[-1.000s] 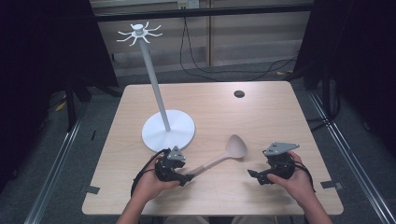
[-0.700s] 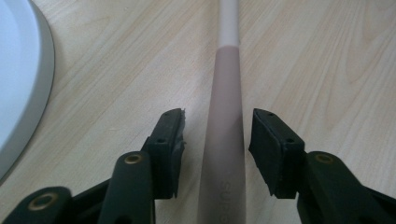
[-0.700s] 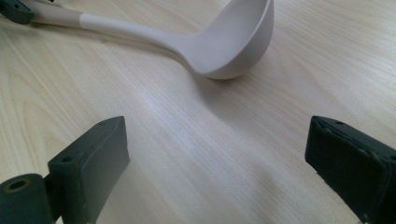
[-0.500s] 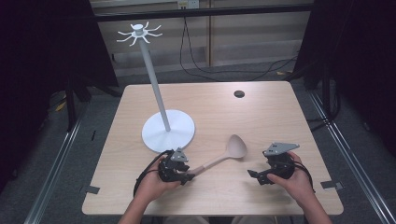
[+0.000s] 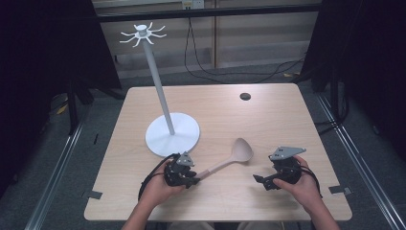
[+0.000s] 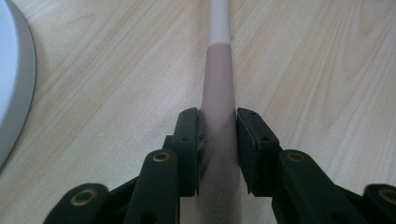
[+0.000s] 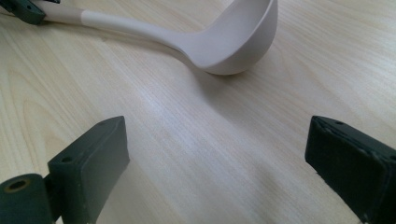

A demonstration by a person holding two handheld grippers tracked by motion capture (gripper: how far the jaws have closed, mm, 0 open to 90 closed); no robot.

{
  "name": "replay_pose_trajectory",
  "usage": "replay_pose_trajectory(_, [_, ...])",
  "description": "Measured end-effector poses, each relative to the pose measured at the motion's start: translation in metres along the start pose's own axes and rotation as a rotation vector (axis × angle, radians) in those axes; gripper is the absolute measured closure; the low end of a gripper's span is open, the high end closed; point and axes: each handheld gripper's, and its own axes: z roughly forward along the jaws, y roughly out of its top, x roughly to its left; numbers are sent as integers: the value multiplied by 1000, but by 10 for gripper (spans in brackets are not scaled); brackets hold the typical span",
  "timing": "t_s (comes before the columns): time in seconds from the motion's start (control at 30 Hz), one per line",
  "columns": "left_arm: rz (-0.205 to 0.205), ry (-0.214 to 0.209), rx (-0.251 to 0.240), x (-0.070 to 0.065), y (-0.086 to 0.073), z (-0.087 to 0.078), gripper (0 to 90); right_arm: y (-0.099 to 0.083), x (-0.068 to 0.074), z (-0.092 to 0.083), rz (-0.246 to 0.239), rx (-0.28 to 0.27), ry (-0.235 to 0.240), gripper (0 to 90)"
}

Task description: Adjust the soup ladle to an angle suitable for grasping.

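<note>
A person's left tongs [image 5: 190,178] were clamped on the pinkish-brown handle of a beige plastic ladle [image 5: 229,160] lying on the pale wooden counter [image 5: 268,120], near the counter's front edge. In the left gripper view, the two black jaws pressed against either side of the handle [image 6: 218,126], which ran straight ahead across the wood grain, with the rim of a white round base [image 6: 14,88] at the left.

The ladle's bowl [image 5: 242,149] rested on the counter between the two hands, pointing away from the person and to the right. The right tongs [image 5: 261,181] lay low over the counter just right of the ladle, jaws spread wide apart and holding nothing; in the right gripper view the bowl [image 7: 238,42] sat ahead of them, apart from both jaws.

Behind the left hand [image 5: 160,189] stood a tall white utensil stand [image 5: 160,96], a thin pole on a disc base with hooked arms at the top. A small dark round hole [image 5: 245,96] showed toward the counter's far side.

Against the frames from a second and half a second earlier, little had changed: the ladle lay at the same angle, the left tongs had stayed at its handle, and the right hand [image 5: 299,184] had kept its place.
</note>
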Motion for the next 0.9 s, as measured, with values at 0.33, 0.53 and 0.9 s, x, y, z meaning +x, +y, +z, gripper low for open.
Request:
replay_pose_trajectory(0.33, [10,6,-16,10,-3,-10,704,-1,-1,1,-4,-3,1,56])
replay_pose_trajectory(0.53, [3,26,-31,19,-9,-16,697,-1,-1,1,-4,-2,2,56])
replay_pose_trajectory(0.9, [-31,15,-74,21,-4,-2,707,-1,-1,2,-5,-1,4,56])
